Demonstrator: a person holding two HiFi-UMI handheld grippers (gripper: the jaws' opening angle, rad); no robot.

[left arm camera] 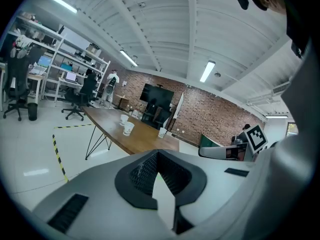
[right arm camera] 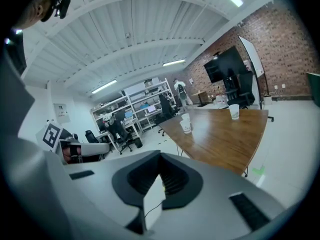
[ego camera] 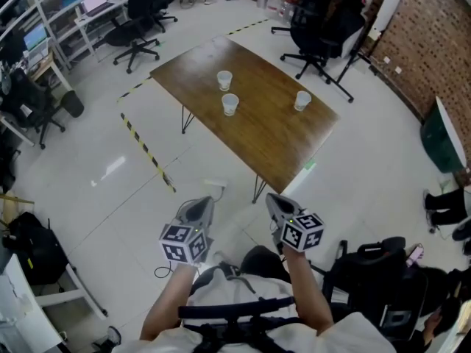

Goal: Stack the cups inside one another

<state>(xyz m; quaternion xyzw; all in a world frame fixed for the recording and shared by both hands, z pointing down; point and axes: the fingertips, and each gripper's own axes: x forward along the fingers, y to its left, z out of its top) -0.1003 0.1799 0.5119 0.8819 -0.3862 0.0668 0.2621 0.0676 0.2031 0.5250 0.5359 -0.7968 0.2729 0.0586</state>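
Note:
Three white paper cups stand apart and upright on the brown wooden table (ego camera: 280, 145): a far-left cup (ego camera: 224, 80), a middle cup (ego camera: 230, 104) and a right cup (ego camera: 302, 101). In the head view my left gripper (ego camera: 204, 201) and right gripper (ego camera: 274, 199) hover over the floor, short of the table's near corner and far from the cups. Both are shut and hold nothing. The left gripper view shows its jaws (left arm camera: 158, 154) meeting, with the cups (left arm camera: 128, 128) far ahead. In the right gripper view the jaws (right arm camera: 161, 157) are also together, with the cups (right arm camera: 186, 126) distant.
Black office chairs (ego camera: 316, 28) stand behind the table and another chair (ego camera: 136, 31) at the far left. Yellow-black floor tape (ego camera: 147, 149) runs left of the table. A black bag (ego camera: 33, 245) lies at the left, more bags (ego camera: 375, 271) at the right. A green board (ego camera: 441, 142) leans by the brick wall.

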